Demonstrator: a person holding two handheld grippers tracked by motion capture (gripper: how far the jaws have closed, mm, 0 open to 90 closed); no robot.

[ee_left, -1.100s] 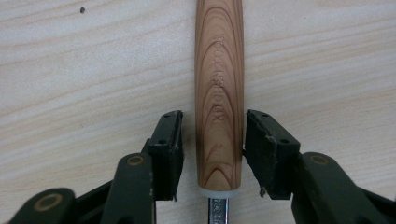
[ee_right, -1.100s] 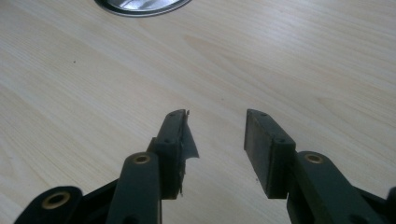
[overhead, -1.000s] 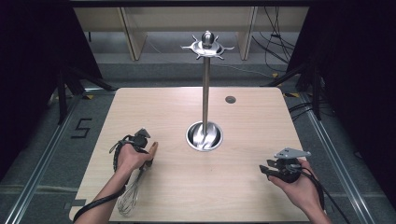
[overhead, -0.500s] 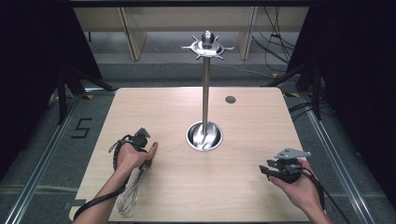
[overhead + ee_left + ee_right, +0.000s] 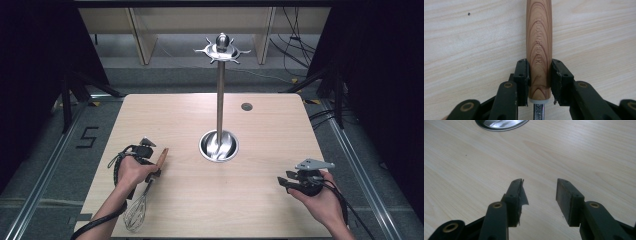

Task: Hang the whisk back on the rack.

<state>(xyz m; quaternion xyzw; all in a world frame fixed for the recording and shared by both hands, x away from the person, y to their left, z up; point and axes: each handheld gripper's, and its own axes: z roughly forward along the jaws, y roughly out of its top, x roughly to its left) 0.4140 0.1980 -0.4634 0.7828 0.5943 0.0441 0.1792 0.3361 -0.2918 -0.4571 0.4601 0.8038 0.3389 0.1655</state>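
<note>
**Desk:** High view first, left to right. What is sitting at the table's left?

**Photographer:** A person's left hand (image 5: 131, 170) is working the left gripper (image 5: 150, 161) near the front-left of the wooden table (image 5: 280, 125). Its 2 jaws are clenching the wooden handle (image 5: 161, 159) of a whisk (image 5: 140, 206), whose wire head is lying toward the table's front edge while the handle is angling up and away.

**Desk:** Is the grip confirmed closer in?

**Photographer:** Left gripper view is showing the left gripper (image 5: 540, 75) with both pads pressing the whisk handle (image 5: 539, 37) just above its pale collar, where the metal shaft is starting. The handle is running straight up the frame, over the tabletop.

**Desk:** And the middle?

**Photographer:** A steel utensil stand (image 5: 219, 90) is rising from its round base (image 5: 218, 145) at the table's center, with its hook crown (image 5: 222, 49) on top. A small dark disc (image 5: 246, 106) is sitting behind it, to the right.

**Desk:** The right side?

**Photographer:** The right hand (image 5: 322, 200) is holding the right gripper (image 5: 286, 181) at the front-right, well apart from the whisk. In the right gripper view, that gripper (image 5: 539, 192) is standing released, its jaws having just been opening, with bare table between them and the stand's base (image 5: 500, 124) at the top edge.
</note>
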